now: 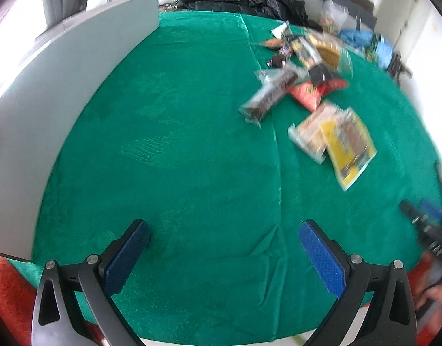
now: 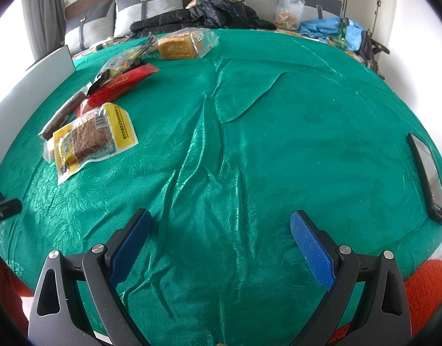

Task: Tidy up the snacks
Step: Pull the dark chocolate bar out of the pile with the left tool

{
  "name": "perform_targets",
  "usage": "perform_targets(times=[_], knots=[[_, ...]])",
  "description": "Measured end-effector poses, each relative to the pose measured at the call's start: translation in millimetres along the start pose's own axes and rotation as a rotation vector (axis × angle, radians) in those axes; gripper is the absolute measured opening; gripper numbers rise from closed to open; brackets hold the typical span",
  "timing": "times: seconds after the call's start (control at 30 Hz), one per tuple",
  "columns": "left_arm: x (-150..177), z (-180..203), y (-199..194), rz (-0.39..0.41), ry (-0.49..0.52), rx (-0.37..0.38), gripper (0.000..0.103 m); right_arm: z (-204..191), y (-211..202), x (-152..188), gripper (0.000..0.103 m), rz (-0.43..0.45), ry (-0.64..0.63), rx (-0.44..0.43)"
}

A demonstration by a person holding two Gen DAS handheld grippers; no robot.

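Note:
Several snack packets lie in a loose pile on the green cloth [image 2: 249, 132]. A yellow packet [image 2: 91, 141] [image 1: 347, 144] lies nearest, partly over a clear packet [image 1: 307, 135]. Behind it are a red packet [image 2: 120, 85] [image 1: 310, 93], a long dark bar in clear wrap [image 1: 267, 96] [image 2: 63, 114], and a bagged loaf [image 2: 180, 44]. My left gripper [image 1: 223, 230] is open over bare cloth, well short of the pile. My right gripper [image 2: 221, 222] is open too, with the pile off to its upper left. Nothing sits between either pair of fingers.
A grey board [image 1: 62, 86] [image 2: 33, 86] stands upright along the left side of the cloth. A black phone [image 2: 428, 178] lies at the right edge. Dark jackets [image 2: 203, 14], a clear bag [image 2: 288, 8], blue bags and cushions crowd the far side. The other gripper [image 1: 428, 225] shows at the right.

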State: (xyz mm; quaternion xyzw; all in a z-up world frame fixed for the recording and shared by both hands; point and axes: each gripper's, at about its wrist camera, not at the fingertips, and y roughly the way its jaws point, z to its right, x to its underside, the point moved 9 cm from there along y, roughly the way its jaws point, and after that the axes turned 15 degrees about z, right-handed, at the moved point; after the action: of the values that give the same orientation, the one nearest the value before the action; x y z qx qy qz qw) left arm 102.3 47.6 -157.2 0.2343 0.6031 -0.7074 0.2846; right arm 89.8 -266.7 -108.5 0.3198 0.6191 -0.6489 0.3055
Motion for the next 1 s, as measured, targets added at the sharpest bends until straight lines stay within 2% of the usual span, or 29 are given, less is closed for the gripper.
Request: perform_targets(times=[0.07, 0.13, 0.27, 0.33, 0.37, 0.47, 0.5, 0.53, 0.57, 0.63, 0.8, 0.87, 0.9, 0.97, 1.0], knots=[[-13, -3, 0, 0.026, -0.03, 0.022, 0.102, 0, 0, 0, 0.099, 0.0, 0.0, 0.0], [-32, 0, 6, 0.048, -0.001, 0.033, 0.099, 0, 0, 0, 0.099, 0.001, 0.0, 0.0], [-73, 28, 25, 0.084, 0.163, 0.064, 0.094, 0, 0, 0, 0.099, -0.001, -0.001, 0.0], [-87, 39, 39, 0.075, 0.192, 0.08, 0.083, 1, -1, 1, 0.099, -0.002, -0.001, -0.002], [-92, 45, 49, 0.054, 0.189, 0.098, 0.08, 1, -1, 1, 0.099, -0.002, -0.001, -0.003], [-99, 51, 70, 0.002, 0.167, 0.134, 0.063, 1, -1, 1, 0.099, -0.002, -0.001, -0.003], [-98, 53, 74, -0.014, 0.16, 0.145, 0.049, 1, -1, 1, 0.099, -0.002, -0.001, -0.003], [-97, 53, 77, -0.025, 0.154, 0.146, 0.028, 1, 0, 1, 0.099, -0.002, -0.001, -0.004], [-94, 52, 79, -0.04, 0.135, 0.156, 0.026, 1, 0, 1, 0.099, -0.003, -0.002, -0.004], [-91, 48, 74, -0.018, 0.105, 0.146, 0.021, 0, 0, 1, 0.099, -0.003, -0.002, -0.004], [-51, 8, 28, -0.024, -0.006, 0.056, 0.018, 1, 0, 1, 0.099, -0.002, -0.002, -0.004], [-35, -9, 10, -0.019, -0.04, 0.04, 0.019, 0, 0, 1, 0.099, -0.002, -0.001, -0.004], [-29, -16, 4, -0.015, -0.047, 0.029, 0.023, 1, 0, 1, 0.099, -0.002, -0.001, -0.002], [-20, -29, -1, -0.016, -0.051, -0.002, 0.05, 0, 0, 1, 0.099, -0.003, 0.0, -0.001], [-21, -32, -1, -0.004, -0.056, -0.004, 0.07, -1, 1, 0, 0.099, -0.002, 0.001, 0.0]])
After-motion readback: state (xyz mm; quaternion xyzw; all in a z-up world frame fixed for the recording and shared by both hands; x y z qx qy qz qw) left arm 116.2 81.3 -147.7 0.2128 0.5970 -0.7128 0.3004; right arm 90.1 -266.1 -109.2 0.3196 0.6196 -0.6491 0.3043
